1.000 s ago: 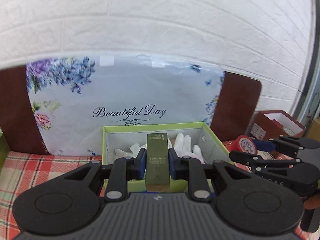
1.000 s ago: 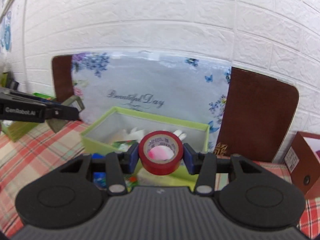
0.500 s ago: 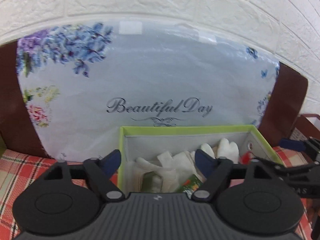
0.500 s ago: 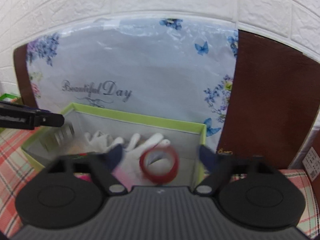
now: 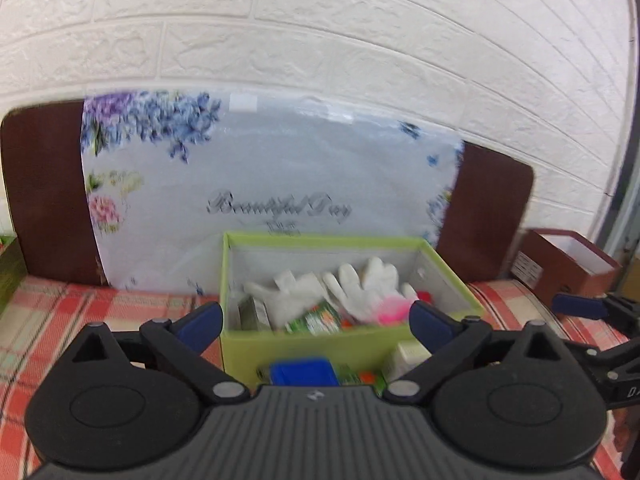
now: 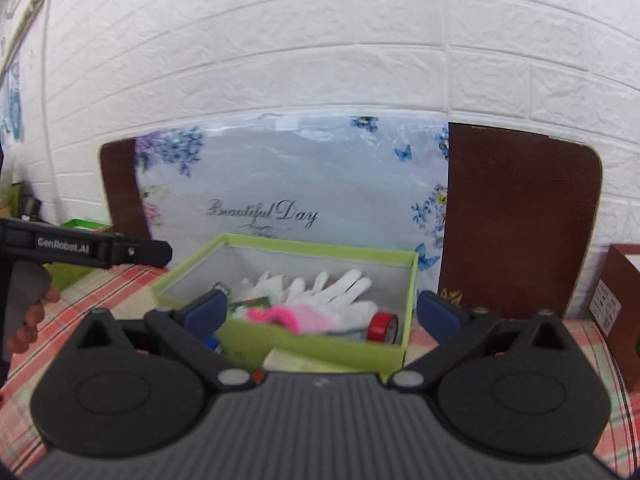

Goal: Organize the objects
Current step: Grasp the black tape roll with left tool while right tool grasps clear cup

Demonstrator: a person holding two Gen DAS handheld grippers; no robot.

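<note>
A lime green box (image 5: 280, 344) stands on the plaid cloth and also shows in the right wrist view (image 6: 320, 350). In it lie white gloves (image 5: 360, 284), a pink item (image 6: 296, 316), a green packet (image 5: 316, 320), a small olive box (image 5: 252, 312) and a red tape roll (image 6: 382, 326) in its right front corner. My left gripper (image 5: 316, 322) is open and empty, just in front of the box. My right gripper (image 6: 322, 312) is open and empty, just in front of the box.
A floral "Beautiful Day" board (image 5: 276, 200) with brown ends leans on the white brick wall behind the box. A dark red open box (image 5: 564, 268) stands at the right. A blue item (image 5: 304, 372) and small packets lie in front of the green box. Another green box (image 6: 80, 228) is at the left.
My left gripper opened and let the olive box go into the green box. My right gripper opened and dropped the red tape roll into it. Both grippers have drawn back.
</note>
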